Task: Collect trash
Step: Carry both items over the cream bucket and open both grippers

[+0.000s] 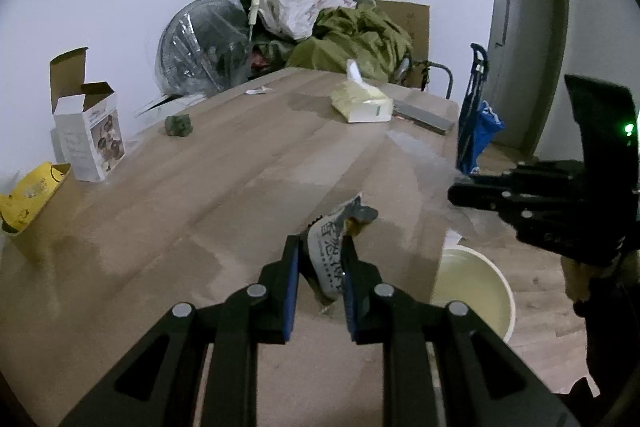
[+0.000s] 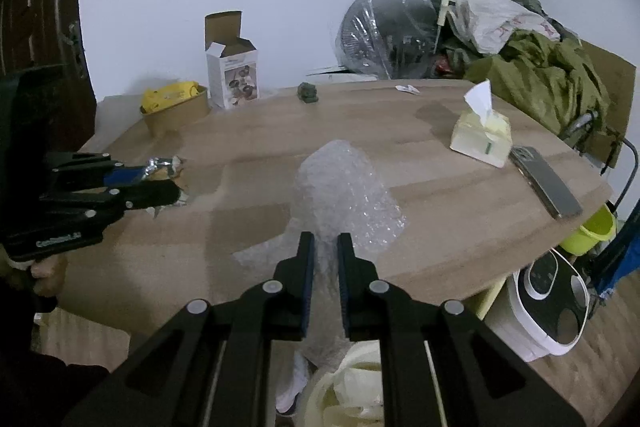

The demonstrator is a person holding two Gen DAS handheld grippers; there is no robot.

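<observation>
Left gripper (image 1: 320, 267) is clamped on a wrapper (image 1: 334, 251) above the worktop (image 1: 200, 187) edge; bin (image 1: 472, 287) seen below-right.
Right gripper (image 2: 325, 255) is pinched on bubble wrap (image 2: 344, 191), bin (image 2: 348, 387) directly beneath.

My right gripper (image 2: 325, 241) pinches crumpled bubble wrap (image 2: 345, 191) above the wooden table (image 2: 440, 195). At left, my left gripper (image 2: 160, 183) grips a foil wrapper (image 2: 164, 163). A tissue pack (image 2: 482, 137) sits farther right.
</observation>
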